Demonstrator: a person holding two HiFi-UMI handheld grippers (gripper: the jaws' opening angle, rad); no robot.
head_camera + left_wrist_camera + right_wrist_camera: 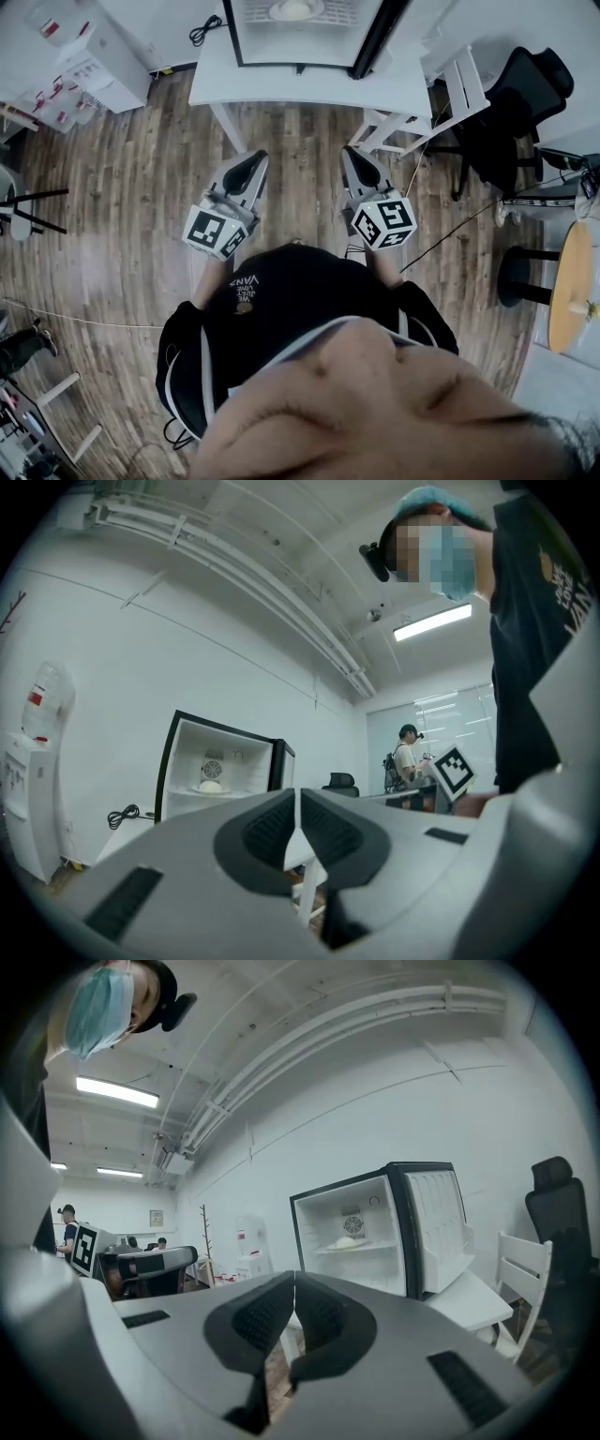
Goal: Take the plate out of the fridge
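Plate (pixel 349 1242) small and blurry inside open fridge (pixel 436 1218), left tongs (pixel 256 156) and right tongs (pixel 346 150) held level, both shut, empty

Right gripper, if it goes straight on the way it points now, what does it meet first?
Probably the white table, about its front edge, below the open fridge; nothing shows in between. The right gripper points level, so height is hard to judge.

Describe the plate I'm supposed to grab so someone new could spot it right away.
Find the black-framed fridge standing open on the white table. On its shelf, below the round fan, sits the plate: pale, with a white mound on it, the only thing on that shelf.
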